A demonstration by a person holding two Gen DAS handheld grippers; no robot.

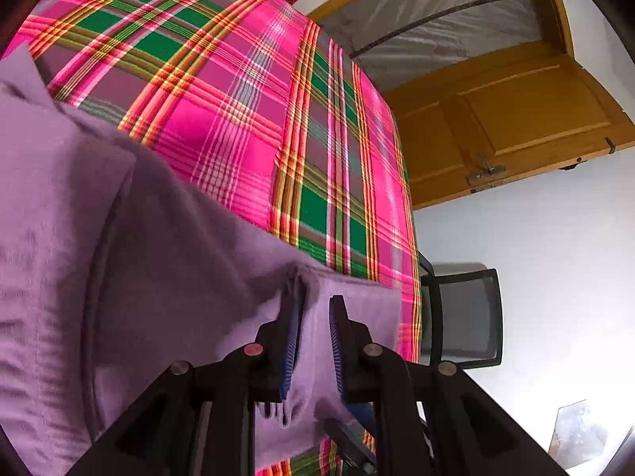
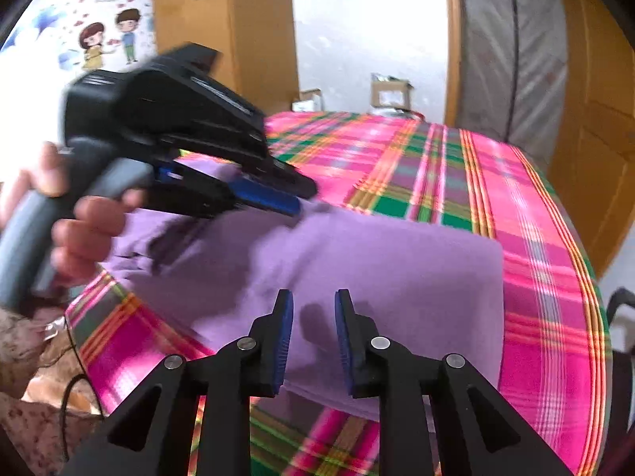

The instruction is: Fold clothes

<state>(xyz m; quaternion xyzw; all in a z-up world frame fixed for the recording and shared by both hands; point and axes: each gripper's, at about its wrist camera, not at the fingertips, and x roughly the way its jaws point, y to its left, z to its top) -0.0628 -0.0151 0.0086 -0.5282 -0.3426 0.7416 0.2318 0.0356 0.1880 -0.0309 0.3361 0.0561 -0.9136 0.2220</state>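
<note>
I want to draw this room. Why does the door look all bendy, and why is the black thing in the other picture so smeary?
Left wrist view: the fisheye lens curves the wooden door near the picture's edge, and the lower right corner is washed out white. Right wrist view: the left gripper and the hand holding it are smeared, which looks like motion blur, while the right gripper stays sharp.

A flat surface covered by a pink, green and orange plaid cloth (image 2: 535,238) carries everything; whether a bed or a table lies beneath cannot be told. A purple garment (image 2: 377,277) lies directly on the plaid, folded, its straight edge toward three o'clock in the right wrist view. At twelve o'clock, by the far edge, small boxes (image 2: 389,93) probably stand beyond it.
</note>
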